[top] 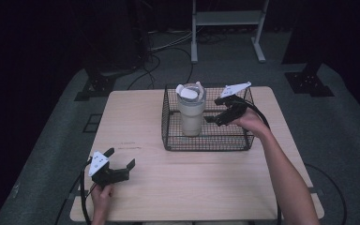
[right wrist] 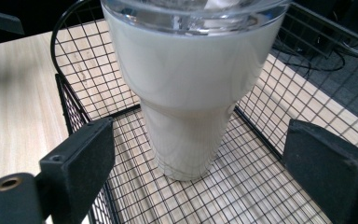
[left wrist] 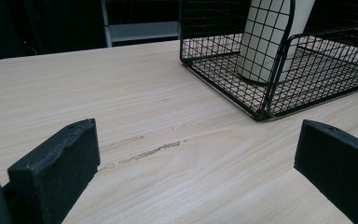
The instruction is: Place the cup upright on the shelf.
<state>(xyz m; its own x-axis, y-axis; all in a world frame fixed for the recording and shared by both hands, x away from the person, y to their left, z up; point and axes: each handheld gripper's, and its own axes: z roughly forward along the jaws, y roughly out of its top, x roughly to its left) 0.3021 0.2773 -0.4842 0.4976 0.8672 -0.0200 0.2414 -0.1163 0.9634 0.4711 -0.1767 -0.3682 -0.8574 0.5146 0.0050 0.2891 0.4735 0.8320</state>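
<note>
A cream-white tumbler (top: 191, 112) with a clear lid stands upright in the left part of a black wire basket (top: 236, 140) at the table's far middle. In the right gripper view the tumbler (right wrist: 186, 93) rises close ahead, between the wide-apart jaws. My right gripper (top: 214, 119) hangs open inside the basket, just right of the tumbler and apart from it. Near the front left of the table my left gripper (top: 120, 164) rests open with nothing between its jaws. From the left gripper view the basket (left wrist: 261, 105) and the tumbler (left wrist: 265, 42) lie ahead to the right.
The light wooden table (top: 183, 187) is bare in front of the basket. Scuff marks (left wrist: 142, 151) run across the wood ahead of the left gripper. Beyond the table stand a white metal frame (top: 227, 21), dark stands and cables on the grey floor.
</note>
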